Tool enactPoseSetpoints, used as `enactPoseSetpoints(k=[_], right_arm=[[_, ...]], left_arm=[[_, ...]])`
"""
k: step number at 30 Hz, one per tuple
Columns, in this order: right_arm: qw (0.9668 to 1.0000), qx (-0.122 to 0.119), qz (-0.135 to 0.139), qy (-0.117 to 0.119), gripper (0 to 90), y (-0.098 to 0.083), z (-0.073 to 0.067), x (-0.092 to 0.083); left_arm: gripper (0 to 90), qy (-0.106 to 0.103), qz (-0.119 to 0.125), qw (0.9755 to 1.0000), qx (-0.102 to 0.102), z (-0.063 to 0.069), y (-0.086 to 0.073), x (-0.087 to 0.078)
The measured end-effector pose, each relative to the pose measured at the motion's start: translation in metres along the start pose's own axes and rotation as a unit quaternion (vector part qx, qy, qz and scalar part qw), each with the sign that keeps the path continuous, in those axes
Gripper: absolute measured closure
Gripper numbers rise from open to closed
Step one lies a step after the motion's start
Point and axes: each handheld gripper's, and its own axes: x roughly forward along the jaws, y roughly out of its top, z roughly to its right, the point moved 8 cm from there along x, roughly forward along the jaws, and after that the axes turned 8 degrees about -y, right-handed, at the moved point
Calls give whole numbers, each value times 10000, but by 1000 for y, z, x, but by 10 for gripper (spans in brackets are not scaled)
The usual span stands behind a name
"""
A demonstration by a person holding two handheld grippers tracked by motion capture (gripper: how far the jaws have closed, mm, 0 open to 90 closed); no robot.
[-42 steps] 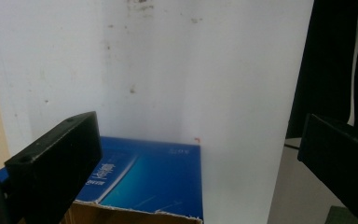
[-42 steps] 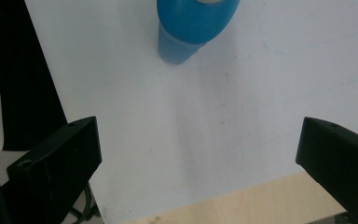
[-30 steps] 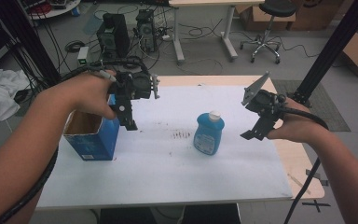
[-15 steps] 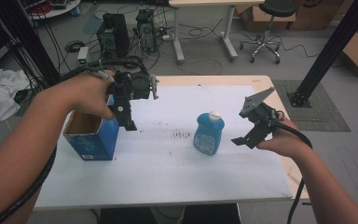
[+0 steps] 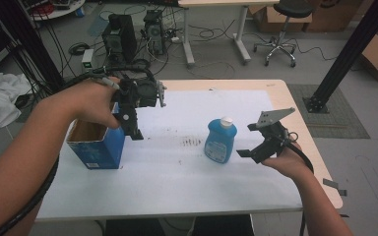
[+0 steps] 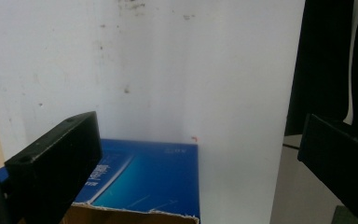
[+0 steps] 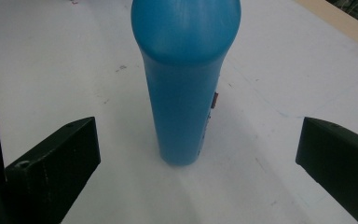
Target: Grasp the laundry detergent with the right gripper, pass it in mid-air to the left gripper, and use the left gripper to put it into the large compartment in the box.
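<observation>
An open-topped blue carton (image 5: 97, 146) stands at the left of the white mat. My left gripper (image 5: 131, 129) points down just past the carton's right edge, open with nothing between its jaws; in the left gripper view the carton's blue side (image 6: 144, 175) lies below the gap. A blue bottle (image 5: 220, 141) with a white cap stands upright right of centre. My right gripper (image 5: 246, 140) hangs open just right of it, aimed at it. In the right gripper view the bottle (image 7: 185, 88) stands centred between the wide-apart jaws, untouched.
A white mat (image 5: 177, 187) covers the wooden table (image 5: 305, 132), with dark smudges (image 5: 192, 142) near the middle. A black post (image 5: 344, 54) rises beyond the right edge. Computer towers (image 5: 120, 32), cables and a chair (image 5: 280, 29) sit on the floor behind.
My right gripper has come down and toward the near side, and now stands level with the bottle's body. The left gripper and the carton have stayed put.
</observation>
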Motion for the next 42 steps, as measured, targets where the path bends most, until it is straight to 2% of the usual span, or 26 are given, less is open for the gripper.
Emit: enactPoseSetpoints(k=[5, 9, 13, 32, 42], right_arm=[[9995, 145, 258, -98, 0, -7, -1, 9], [9987, 269, 420, -75, 0, -11, -4, 16], [9980, 287, 546, -101, 0, -13, -6, 23], [9961, 412, 783, -74, 0, -14, -14, 58], [9932, 521, 1035, -120, 0, -9, -17, 72]], left_arm=[[1, -4, -38, 10000, 23, 0, 1, 0], [1, 10, -15, 10000, 34, 1, 2, -1], [1, 6, -35, 10000, 27, 1, 2, -2], [1, 5, -46, 10000, 5, 4, -1, -1], [1, 17, -42, 10000, 5, 5, -2, -1]])
